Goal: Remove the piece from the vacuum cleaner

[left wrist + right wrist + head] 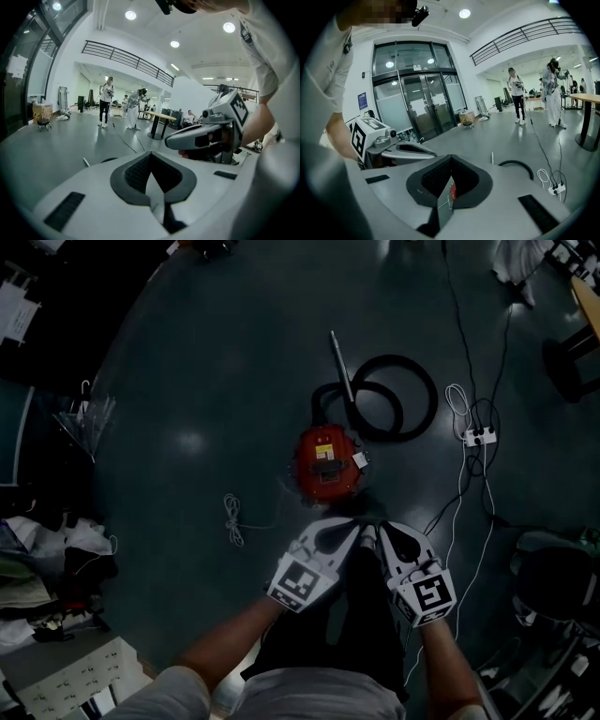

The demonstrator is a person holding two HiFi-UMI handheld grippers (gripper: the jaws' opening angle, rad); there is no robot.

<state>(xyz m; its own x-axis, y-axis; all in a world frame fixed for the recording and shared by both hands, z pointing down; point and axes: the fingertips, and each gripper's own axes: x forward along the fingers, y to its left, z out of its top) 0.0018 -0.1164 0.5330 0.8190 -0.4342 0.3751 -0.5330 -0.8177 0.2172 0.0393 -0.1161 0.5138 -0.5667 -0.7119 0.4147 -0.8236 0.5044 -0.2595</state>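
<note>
The red vacuum cleaner [325, 461] sits on the dark floor, and its black hose [397, 396] lies coiled behind it beside a metal wand [340, 366]. My left gripper [351, 527] and right gripper [382, 529] are held side by side in the air, just nearer to me than the vacuum and touching nothing. Both are shut and empty. The left gripper view has its jaws [151, 157] closed, with the right gripper [211, 133] alongside. Between the closed right jaws [451, 162] a sliver of the red vacuum [452, 191] shows, with the hose [515, 164] beyond.
A white cord [232, 519] lies left of the vacuum. At the right a power strip [479, 436] trails cables. Clutter [56, 568] lines the left edge, with a stool [572, 362] and a dark chair [553, 582] at the right. People [517, 96] stand far off by a table [587, 97].
</note>
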